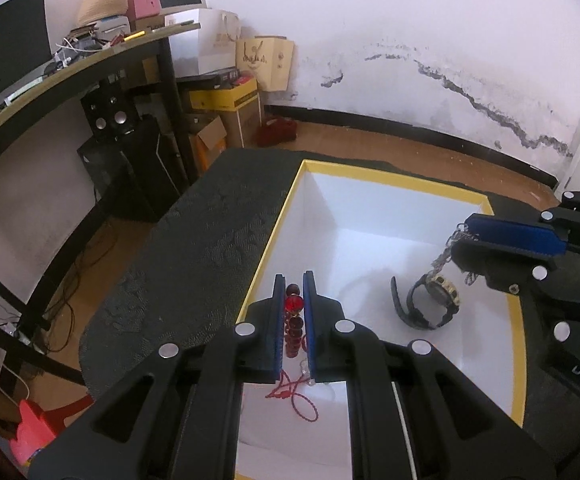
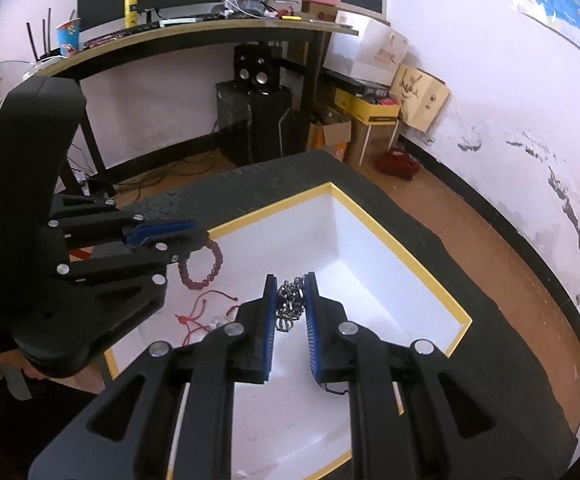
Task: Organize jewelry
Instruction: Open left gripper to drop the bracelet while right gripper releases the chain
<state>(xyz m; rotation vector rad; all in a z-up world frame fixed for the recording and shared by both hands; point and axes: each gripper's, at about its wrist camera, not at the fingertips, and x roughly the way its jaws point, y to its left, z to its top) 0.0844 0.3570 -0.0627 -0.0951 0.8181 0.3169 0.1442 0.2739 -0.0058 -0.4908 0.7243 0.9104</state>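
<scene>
A white box with a yellow rim (image 1: 393,185) (image 2: 405,240) sits on a dark cloth. My left gripper (image 1: 293,280) (image 2: 198,236) is shut on a red bead bracelet (image 1: 293,320) (image 2: 206,272) and holds it over the box's left side; its red cord (image 1: 297,400) (image 2: 198,316) trails onto the box floor. My right gripper (image 2: 291,280) (image 1: 459,236) is shut on a silver chain (image 2: 290,304) (image 1: 441,258), which hangs over the box. A black watch with a gold face (image 1: 429,300) lies on the box floor under the chain.
The dark cloth (image 1: 194,248) (image 2: 469,280) covers the low table around the box. A desk (image 1: 70,68) (image 2: 194,36) with clutter, speakers and cardboard boxes (image 1: 226,112) stands to the left and behind. A cracked white wall (image 1: 449,60) is beyond.
</scene>
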